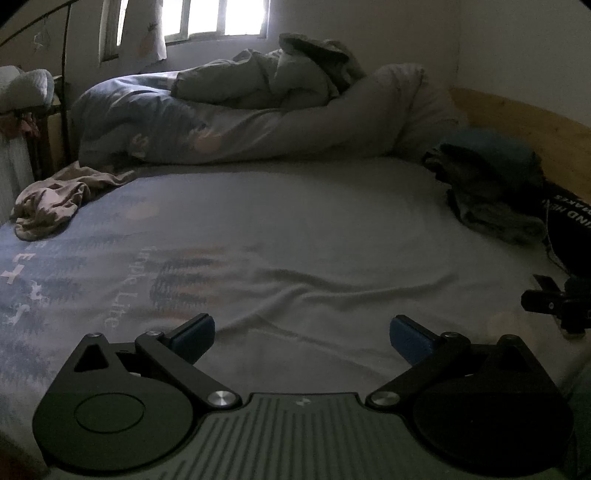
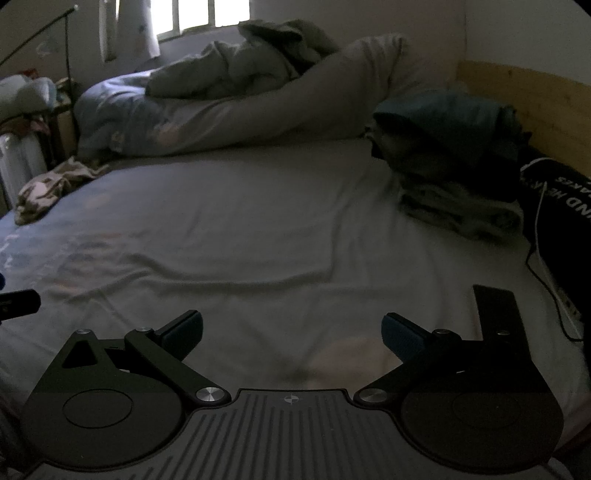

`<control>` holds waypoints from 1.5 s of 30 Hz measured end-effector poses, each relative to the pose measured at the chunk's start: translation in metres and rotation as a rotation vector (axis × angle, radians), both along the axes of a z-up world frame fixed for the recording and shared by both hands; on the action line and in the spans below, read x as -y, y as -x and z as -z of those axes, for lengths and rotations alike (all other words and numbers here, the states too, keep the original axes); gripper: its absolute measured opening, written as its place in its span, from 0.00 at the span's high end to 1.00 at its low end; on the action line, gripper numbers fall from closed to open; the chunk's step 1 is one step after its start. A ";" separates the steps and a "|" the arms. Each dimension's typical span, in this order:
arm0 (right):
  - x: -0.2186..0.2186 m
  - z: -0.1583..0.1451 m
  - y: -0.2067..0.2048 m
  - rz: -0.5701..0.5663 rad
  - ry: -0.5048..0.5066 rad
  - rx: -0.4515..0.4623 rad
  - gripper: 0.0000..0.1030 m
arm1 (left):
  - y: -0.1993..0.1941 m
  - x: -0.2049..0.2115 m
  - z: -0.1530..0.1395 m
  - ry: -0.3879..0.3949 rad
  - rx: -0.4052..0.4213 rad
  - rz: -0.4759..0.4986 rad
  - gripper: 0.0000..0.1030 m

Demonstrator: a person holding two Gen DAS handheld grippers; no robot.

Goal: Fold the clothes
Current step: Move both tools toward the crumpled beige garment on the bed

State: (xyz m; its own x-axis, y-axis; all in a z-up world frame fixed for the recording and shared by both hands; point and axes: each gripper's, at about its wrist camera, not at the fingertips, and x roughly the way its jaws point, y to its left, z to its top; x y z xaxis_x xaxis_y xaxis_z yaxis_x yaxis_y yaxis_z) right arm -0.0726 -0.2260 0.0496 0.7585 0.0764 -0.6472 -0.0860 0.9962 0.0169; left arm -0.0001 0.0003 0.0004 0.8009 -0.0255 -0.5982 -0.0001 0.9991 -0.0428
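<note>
A crumpled beige garment (image 1: 51, 201) is seen at the far left edge of the bed (image 1: 295, 229), bunched in a loose heap with no flat side, which suits a piece waiting to be spread out. On the opposite side, near the wooden headboard (image 1: 535, 136), a stack of clothes (image 2: 454, 166) is piled: a teal piece on top, darker and pale layers beneath (how neatly each is folded cannot be told in this dim light). The stack sits well apart from the heap, and the broad middle of the bed between them is bare sheet, a likely working space for laying a garment flat. The scene fits either a pile of finished pieces with one garment left, or a mix of items merely set aside; the pictures do not settle which.

The left gripper (image 1: 301, 332) is held low over the near edge of the bed with its jaws spread wide and nothing between them. The right gripper (image 2: 291, 330) is held likewise, wide apart and empty, just beside the left one.

No basket or box is visible; the bed alone carries the clothes. A rolled duvet (image 1: 236, 122) lies along the far side under the window (image 1: 214, 18), and a dark printed item with a cable (image 2: 554, 206) rests at the right edge.
</note>
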 end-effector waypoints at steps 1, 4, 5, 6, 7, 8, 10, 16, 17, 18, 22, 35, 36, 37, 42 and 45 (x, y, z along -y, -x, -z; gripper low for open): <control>0.001 0.000 0.000 0.000 0.000 -0.001 0.00 | 0.001 -0.001 -0.002 0.001 0.000 0.000 0.00; 0.004 0.000 -0.001 -0.001 0.001 -0.003 0.00 | 0.002 -0.006 -0.008 0.005 0.001 -0.002 0.00; 0.005 0.000 -0.002 -0.002 0.001 -0.004 0.00 | 0.003 -0.007 -0.009 0.006 0.001 -0.002 0.00; 0.005 0.001 -0.002 -0.002 0.001 -0.005 0.00 | 0.003 -0.009 -0.011 0.008 0.001 -0.003 0.00; 0.006 0.001 -0.002 -0.002 0.001 -0.006 0.00 | 0.004 -0.010 -0.013 0.009 0.002 -0.003 0.00; 0.007 0.001 -0.003 -0.003 0.001 -0.007 0.00 | 0.004 -0.012 -0.015 0.010 0.002 -0.004 0.00; 0.009 0.001 -0.004 -0.003 0.002 -0.008 0.00 | 0.005 -0.015 -0.019 0.013 0.002 -0.005 0.00; 0.005 0.000 -0.003 -0.012 0.010 0.011 0.00 | 0.007 -0.023 -0.026 0.021 0.004 -0.011 0.00; 0.004 0.000 -0.003 -0.015 0.010 0.014 0.00 | 0.007 -0.025 -0.028 0.024 0.005 -0.014 0.00; 0.001 -0.002 -0.002 -0.028 0.009 0.026 0.00 | 0.008 -0.026 -0.030 0.030 0.007 -0.017 0.00; -0.009 -0.012 -0.001 -0.052 -0.005 0.046 0.00 | 0.006 -0.036 -0.043 0.053 0.029 -0.033 0.00; -0.098 -0.103 -0.039 -0.274 -0.116 0.176 0.00 | -0.028 -0.118 -0.103 0.093 0.206 -0.215 0.00; -0.112 -0.111 -0.044 -0.300 -0.110 0.190 0.00 | -0.033 -0.127 -0.105 0.103 0.220 -0.243 0.00; -0.118 -0.116 -0.050 -0.317 -0.106 0.198 0.00 | -0.037 -0.136 -0.107 0.113 0.234 -0.270 0.00; -0.176 -0.147 -0.093 -0.429 -0.061 0.252 0.00 | -0.057 -0.191 -0.107 0.138 0.279 -0.402 0.00; -0.220 -0.169 -0.123 -0.506 -0.043 0.280 0.00 | -0.066 -0.238 -0.106 0.172 0.302 -0.501 0.00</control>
State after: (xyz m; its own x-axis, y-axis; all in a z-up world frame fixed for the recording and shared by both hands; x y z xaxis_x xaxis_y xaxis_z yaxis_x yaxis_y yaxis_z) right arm 0.0503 -0.0055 0.2186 0.7622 0.4963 -0.4157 -0.5588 0.8286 -0.0353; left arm 0.0656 0.2382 0.1067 0.8743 0.3219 -0.3634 -0.4308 0.8596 -0.2749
